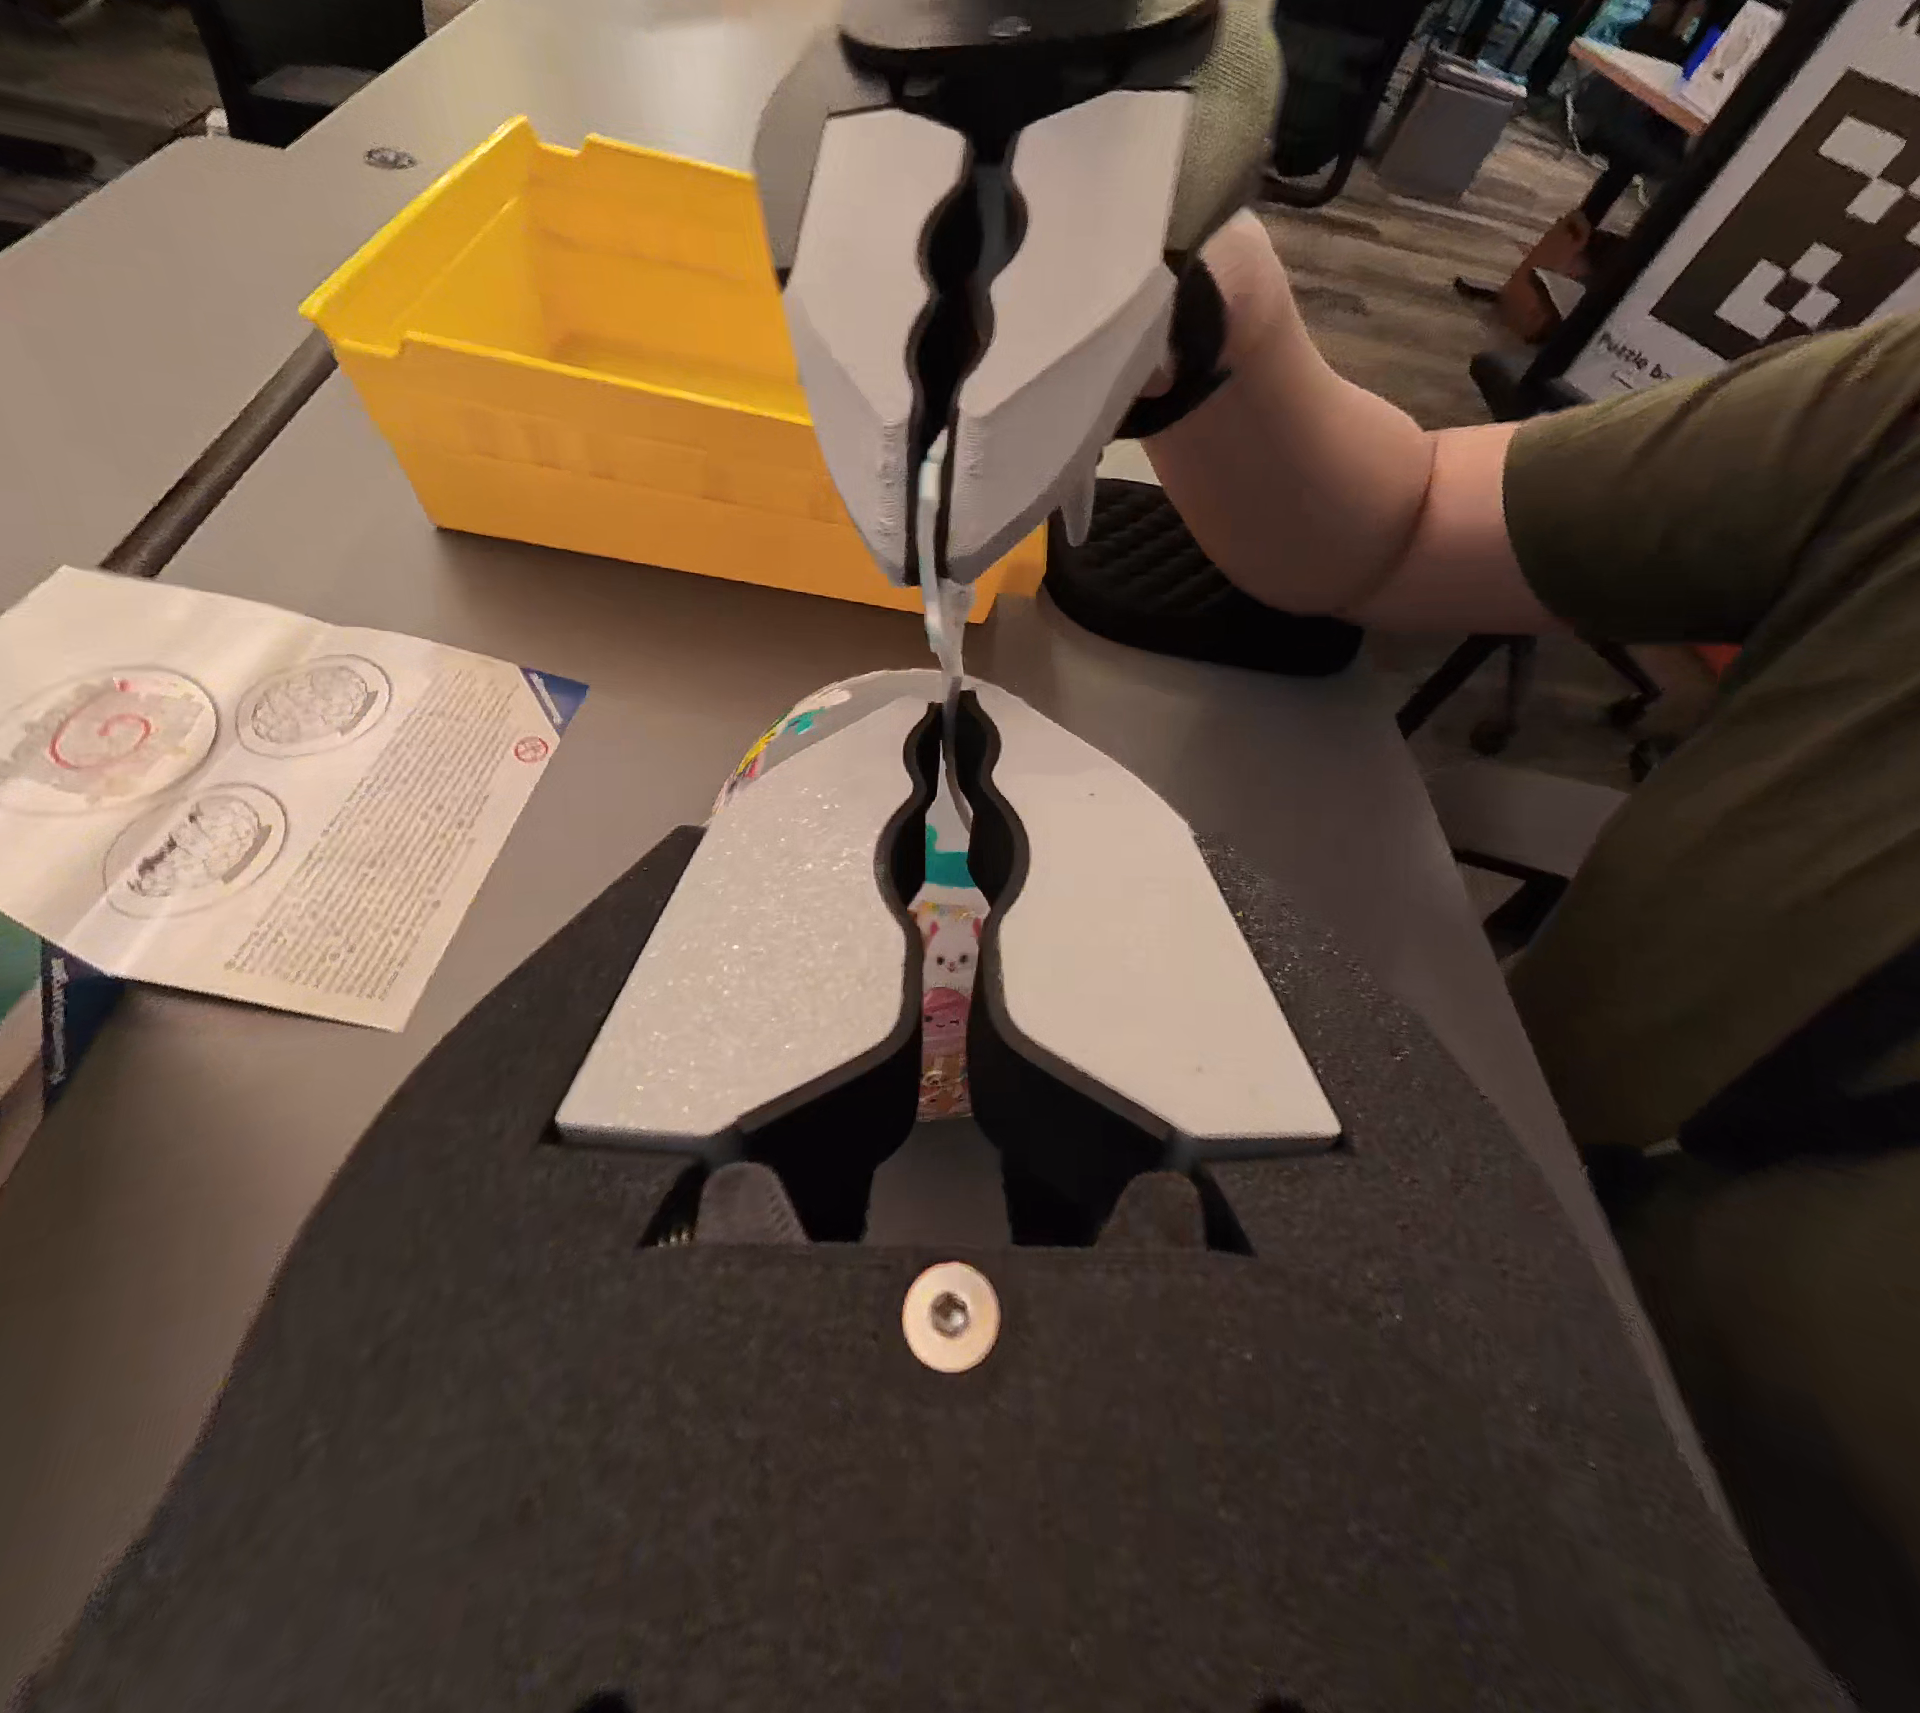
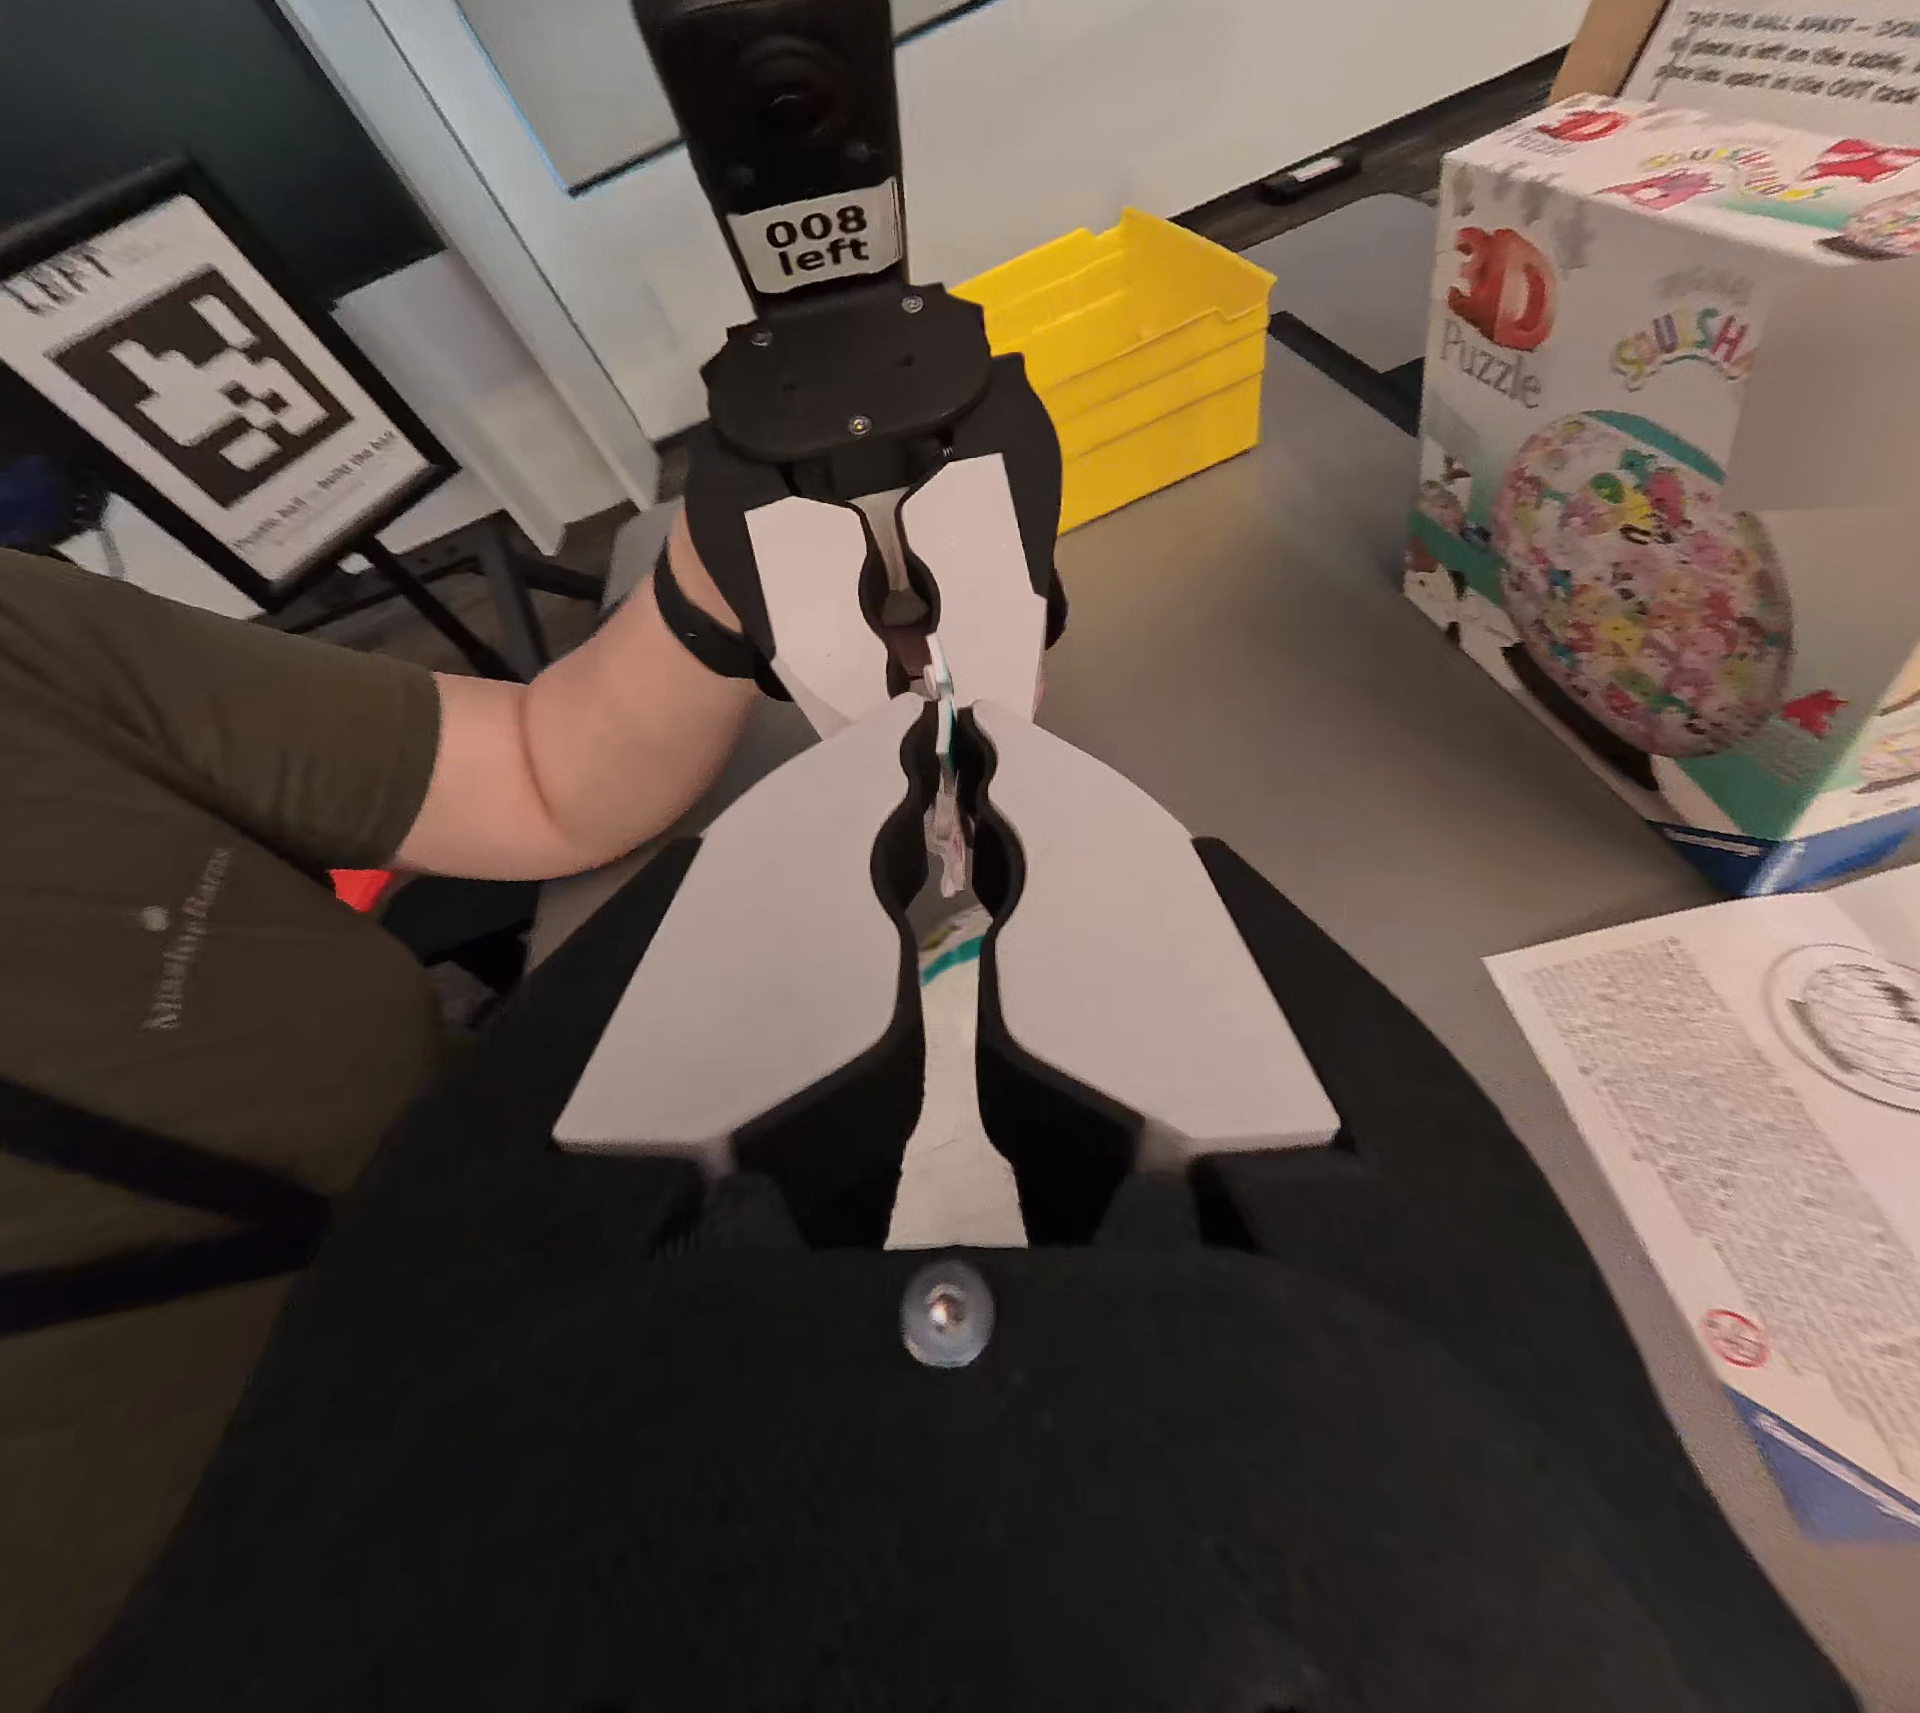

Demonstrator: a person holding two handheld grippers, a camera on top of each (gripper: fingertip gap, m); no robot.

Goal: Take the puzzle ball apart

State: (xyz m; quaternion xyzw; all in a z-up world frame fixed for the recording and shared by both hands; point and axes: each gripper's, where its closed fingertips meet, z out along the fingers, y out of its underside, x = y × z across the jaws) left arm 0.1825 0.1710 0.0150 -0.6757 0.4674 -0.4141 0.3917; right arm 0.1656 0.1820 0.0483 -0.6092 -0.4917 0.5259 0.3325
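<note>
Grey 3D-printed fingers on the left gripper [image 1: 948, 718] are pinched shut on a thin curved strip of puzzle ball pieces [image 1: 943, 957], with the colourful cartoon print showing in the slot between them. Right at its tips the right gripper [image 1: 935, 562] comes in from the opposite side, also clamped tight, on the white end of the same strip, so the two grippers meet nearly tip to tip above the grey tabletop [image 1: 665, 614]. From the right wrist view it's the same deal: right gripper [image 2: 948, 713] closed on the pieces, left gripper [image 2: 930, 676] facing it.

Off to the side, a white folded instruction sheet [image 1: 260, 780] lies flat on the table. Behind the grippers sits a yellow plastic bin [image 1: 561, 375]. Farther back in the right wrist view stands the white cardboard puzzle box [image 2: 1662, 458], near the sheet's far edge.
</note>
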